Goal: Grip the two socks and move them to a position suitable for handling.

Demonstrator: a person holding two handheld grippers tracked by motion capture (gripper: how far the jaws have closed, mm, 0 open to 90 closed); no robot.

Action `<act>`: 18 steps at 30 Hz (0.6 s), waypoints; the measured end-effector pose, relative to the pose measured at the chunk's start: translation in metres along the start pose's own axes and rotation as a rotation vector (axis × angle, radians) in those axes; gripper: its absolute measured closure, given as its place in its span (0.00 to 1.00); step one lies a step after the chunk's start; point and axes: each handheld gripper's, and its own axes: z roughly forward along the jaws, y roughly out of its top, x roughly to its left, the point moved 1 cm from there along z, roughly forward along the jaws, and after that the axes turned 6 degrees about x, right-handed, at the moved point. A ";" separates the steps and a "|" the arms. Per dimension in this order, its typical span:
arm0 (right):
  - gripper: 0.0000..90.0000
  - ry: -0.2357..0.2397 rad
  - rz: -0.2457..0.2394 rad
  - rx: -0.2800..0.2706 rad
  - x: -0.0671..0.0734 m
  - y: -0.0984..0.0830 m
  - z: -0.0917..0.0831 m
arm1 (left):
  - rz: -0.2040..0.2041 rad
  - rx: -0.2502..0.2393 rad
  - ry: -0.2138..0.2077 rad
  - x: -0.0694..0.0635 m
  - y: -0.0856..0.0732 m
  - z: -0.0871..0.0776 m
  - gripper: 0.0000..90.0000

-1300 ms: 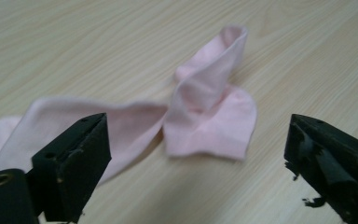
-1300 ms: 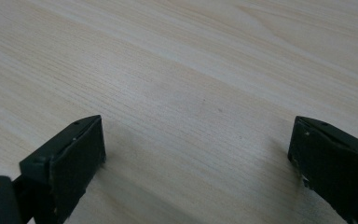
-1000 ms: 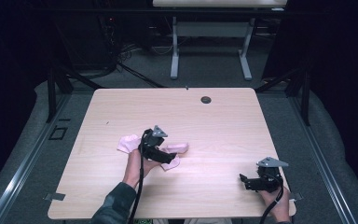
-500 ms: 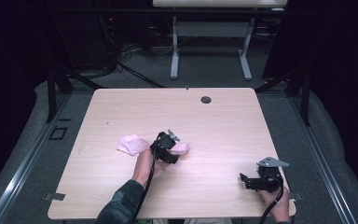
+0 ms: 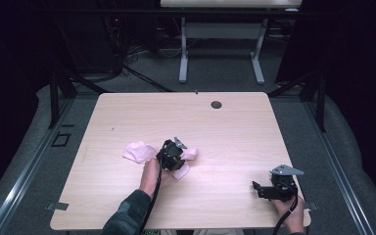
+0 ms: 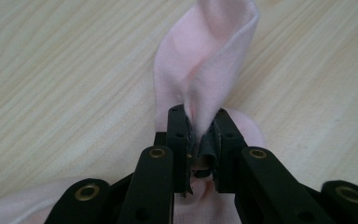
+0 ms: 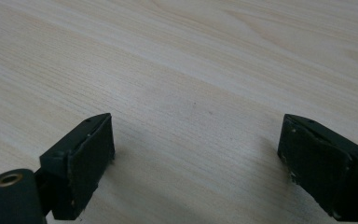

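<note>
while the left gripper (image 6: 200,135) has just been closing, its jaws now pinch a fold of the pink cloth (image 5: 139,151) lying crumpled mid-table (image 5: 235,127); lifting or spreading seems left. right gripper (image 5: 264,190) rests wide open, empty.

The left gripper (image 6: 200,135) has just been closing, now pinching the pink cloth (image 6: 205,60).

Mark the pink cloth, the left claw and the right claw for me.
pink cloth (image 6: 205,51), left gripper view, raised fold.
left claw (image 6: 200,135), left gripper view, between tips pinching the cloth.
right claw (image 5: 258,188), high view, between open tips.
</note>
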 end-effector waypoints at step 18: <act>0.12 0.000 0.001 -0.001 0.000 0.000 0.000 | 0.124 0.009 -0.213 -0.083 -0.045 -0.038 0.88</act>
